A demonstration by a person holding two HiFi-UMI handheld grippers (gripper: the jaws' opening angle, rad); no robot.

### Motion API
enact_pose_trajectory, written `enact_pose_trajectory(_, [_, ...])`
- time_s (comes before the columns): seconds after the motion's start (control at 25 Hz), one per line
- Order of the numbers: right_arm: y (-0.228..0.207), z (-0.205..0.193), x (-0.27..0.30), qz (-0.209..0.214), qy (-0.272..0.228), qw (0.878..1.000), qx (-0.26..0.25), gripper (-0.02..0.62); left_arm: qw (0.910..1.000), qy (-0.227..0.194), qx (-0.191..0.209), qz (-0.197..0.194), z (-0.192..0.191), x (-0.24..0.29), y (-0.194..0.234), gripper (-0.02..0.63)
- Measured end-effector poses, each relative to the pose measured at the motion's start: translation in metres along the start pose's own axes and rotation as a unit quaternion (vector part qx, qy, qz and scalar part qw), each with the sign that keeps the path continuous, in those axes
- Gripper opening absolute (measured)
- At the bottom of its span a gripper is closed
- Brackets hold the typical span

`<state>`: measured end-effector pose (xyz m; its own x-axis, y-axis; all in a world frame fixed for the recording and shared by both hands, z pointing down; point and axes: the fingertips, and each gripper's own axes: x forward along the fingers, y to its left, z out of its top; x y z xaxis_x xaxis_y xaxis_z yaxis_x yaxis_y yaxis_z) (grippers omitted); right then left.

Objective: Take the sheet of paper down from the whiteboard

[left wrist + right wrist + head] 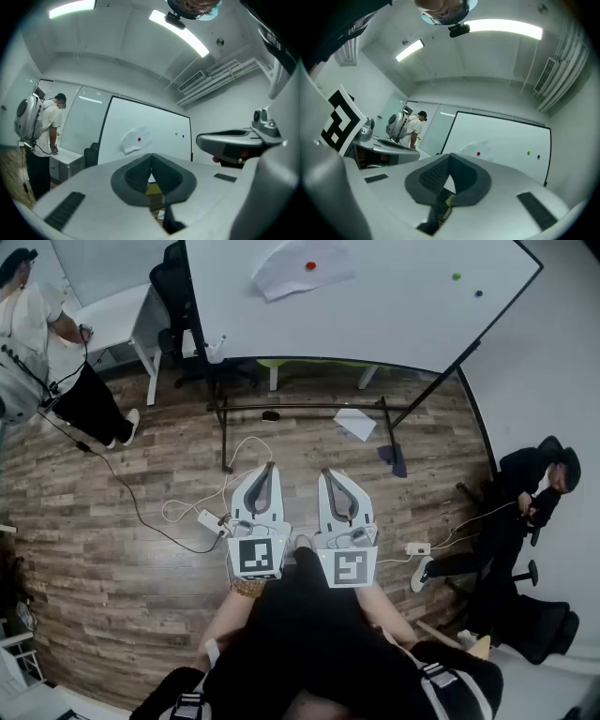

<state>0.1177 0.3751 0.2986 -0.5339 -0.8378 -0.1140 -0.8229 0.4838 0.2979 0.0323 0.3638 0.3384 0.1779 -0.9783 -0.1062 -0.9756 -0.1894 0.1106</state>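
Bright, even light from ceiling strip lamps (501, 27), strong fisheye distortion at edges, dark corners, foreground blur.

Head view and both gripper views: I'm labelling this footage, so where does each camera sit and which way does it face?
Head view: on the person's head, looking steeply down; whiteboard ahead, left gripper and right gripper below.
Left gripper view: on that gripper, facing the whiteboard along its shut jaws.
Right gripper view: the same, from the right gripper.
Shared: the sheet of paper.

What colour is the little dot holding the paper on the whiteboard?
Red. The small round magnet on the white paper sheet shows best in the head view.
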Motion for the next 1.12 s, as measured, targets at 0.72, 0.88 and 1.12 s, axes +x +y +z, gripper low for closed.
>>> enact_pose_trajectory(0.72, [0.014,-0.020,0.033,0.028,0.030,0.999,-0.004,-0.002,0.9997,0.023,0.006,0.002,-0.015,0.016,0.027,0.012])
enact_pose_trajectory(0.88, [0.001,-0.031,0.059,0.039,0.028,0.999,0.014,-0.002,0.9995,0.019,0.021,0.010,-0.012,0.040,0.029,0.012])
enact_pose_trajectory(1.12, [-0.027,-0.042,0.093,0.061,0.010,0.998,0.034,-0.001,0.9981,0.034,0.050,0.014,-0.015,0.083,0.021,0.012])
